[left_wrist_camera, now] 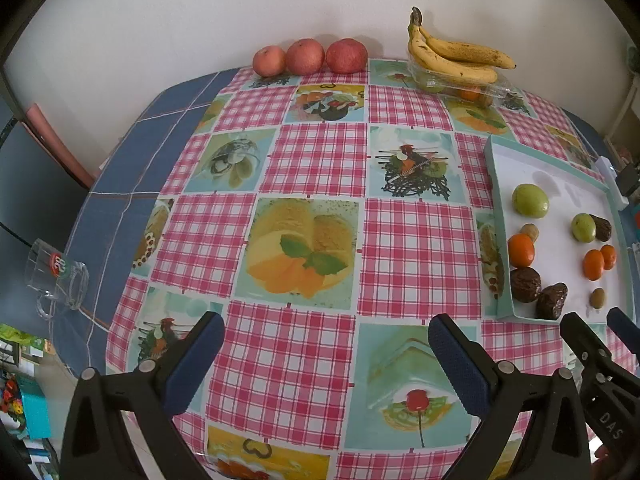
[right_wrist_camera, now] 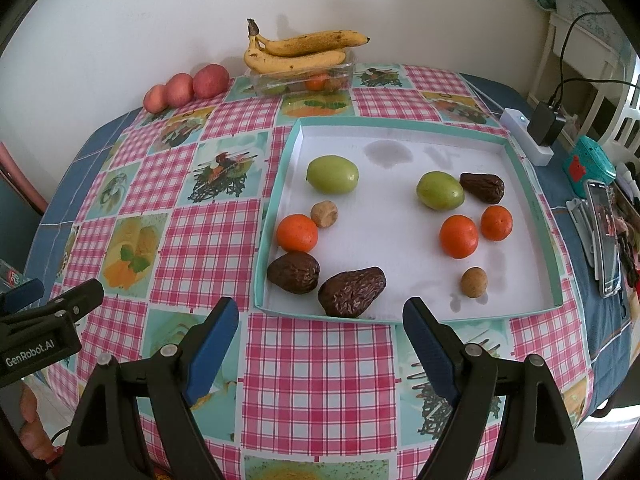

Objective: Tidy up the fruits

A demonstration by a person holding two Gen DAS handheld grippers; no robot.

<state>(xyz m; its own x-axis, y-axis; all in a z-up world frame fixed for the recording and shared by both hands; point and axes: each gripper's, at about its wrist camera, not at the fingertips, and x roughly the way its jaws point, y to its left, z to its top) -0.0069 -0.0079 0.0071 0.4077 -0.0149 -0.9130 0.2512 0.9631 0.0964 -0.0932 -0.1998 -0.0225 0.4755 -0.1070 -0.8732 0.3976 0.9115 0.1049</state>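
A white tray with a teal rim (right_wrist_camera: 276, 200) (left_wrist_camera: 496, 184) holds two green fruits (right_wrist_camera: 332, 174), three small oranges (right_wrist_camera: 297, 233), three dark wrinkled dates (right_wrist_camera: 352, 292) and two small tan balls (right_wrist_camera: 474, 282). Two bananas (right_wrist_camera: 296, 54) (left_wrist_camera: 452, 56) lie on a clear plastic box (right_wrist_camera: 340, 74) at the back. Three red apples (left_wrist_camera: 306, 56) (right_wrist_camera: 182, 88) line the wall. My right gripper (right_wrist_camera: 320, 306) hangs open just in front of the tray's near edge, nothing between its fingers. My left gripper (left_wrist_camera: 325, 320) is open above the checked cloth, left of the tray.
A glass mug (left_wrist_camera: 60, 280) stands at the table's left edge. Right of the tray are a white power strip with a black charger (right_wrist_camera: 532, 136), a teal box (right_wrist_camera: 588, 166) and a phone (right_wrist_camera: 604, 236). Each gripper shows in the other's view, right (left_wrist_camera: 592, 320), left (right_wrist_camera: 64, 286).
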